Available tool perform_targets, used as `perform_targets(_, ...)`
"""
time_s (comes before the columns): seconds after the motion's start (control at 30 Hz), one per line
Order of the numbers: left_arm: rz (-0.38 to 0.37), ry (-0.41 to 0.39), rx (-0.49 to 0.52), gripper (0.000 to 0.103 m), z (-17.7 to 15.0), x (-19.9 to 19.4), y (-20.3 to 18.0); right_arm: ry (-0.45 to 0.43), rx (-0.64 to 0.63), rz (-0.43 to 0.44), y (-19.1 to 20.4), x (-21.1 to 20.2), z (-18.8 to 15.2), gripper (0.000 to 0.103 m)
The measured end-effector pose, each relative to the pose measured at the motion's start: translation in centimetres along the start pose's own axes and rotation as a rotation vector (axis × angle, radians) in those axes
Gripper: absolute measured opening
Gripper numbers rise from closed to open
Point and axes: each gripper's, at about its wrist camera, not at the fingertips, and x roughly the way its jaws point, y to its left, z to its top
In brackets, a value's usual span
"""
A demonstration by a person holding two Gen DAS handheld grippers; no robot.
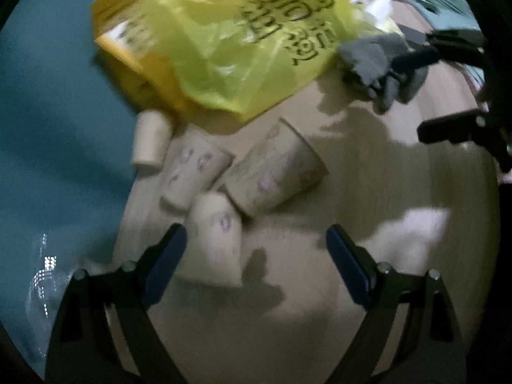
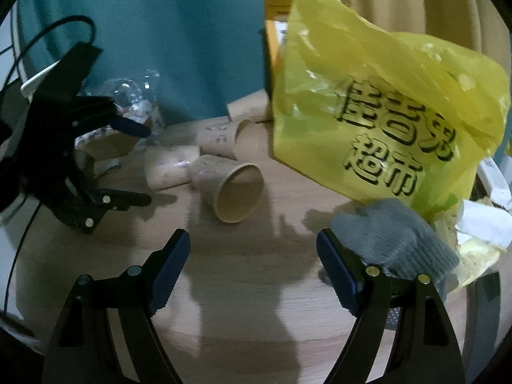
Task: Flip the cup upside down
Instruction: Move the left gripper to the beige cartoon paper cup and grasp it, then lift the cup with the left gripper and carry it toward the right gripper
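We see the cup [image 2: 228, 188] lying on its side at the frame's centre, mouth toward us, touching other tipped cups [image 2: 169, 166] on the table [image 2: 243, 288]. Our left gripper [image 1: 256, 256] and right gripper [image 2: 252, 252] both gape, holding nothing. A yellow bag [image 2: 384, 118] fills the upper right, a grey glove [image 2: 393, 240] below it.

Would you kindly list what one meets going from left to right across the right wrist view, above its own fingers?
Left hand-held gripper → clear plastic wrapper → paper cup lying with its mouth open → yellow bag → grey glove.
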Motion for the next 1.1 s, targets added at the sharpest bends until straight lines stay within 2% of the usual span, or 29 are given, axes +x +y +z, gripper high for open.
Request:
perform_targets(0.13, -0.127, -0.034, 0.148, 0.090, 1.5, 1.4, 0.7, 0.018, 0.040, -0.026, -1.4, 0.5, -0.3, 0.084)
perform_targets(0.27, -0.124, -0.011, 0.229, 0.090, 2.9, 3.3, 0.8, 0.020, 0.066, -0.036, -2.3, 0.3, -0.5, 0.084)
perform_targets(0.37, -0.160, -0.001, 0.261, 0.090, 3.7, 4.4, 0.9, 0.026, 0.074, -0.051, -2.9, 0.3, -0.6, 0.084)
perform_targets(0.5, -0.214, 0.056, 0.328, 0.089, 3.8, 5.8, 0.6, 0.038, 0.085, -0.060, -3.5, 0.4, -0.5, 0.084)
perform_targets(0.67, -0.239, 0.067, 0.367, 0.087, 4.3, 6.7, -0.1, 0.044, 0.096, -0.060, -4.3, 0.5, -0.3, 0.084)
perform_targets(0.73, -0.237, 0.080, 0.376, 0.073, 4.3, 7.2, -0.4, 0.047, 0.101, -0.061, -4.5, 0.8, -0.3, 0.084)
perform_targets(0.8, -0.230, 0.097, 0.382, 0.065, 4.1, 7.7, -0.6, 0.045, 0.101, -0.069, -4.6, 1.1, -0.3, 0.084)
perform_targets(1.1, -0.241, 0.062, 0.349, 0.063, 3.5, 7.2, -1.9, 0.030, 0.106, -0.064, -4.8, 1.6, -0.4, 0.084)
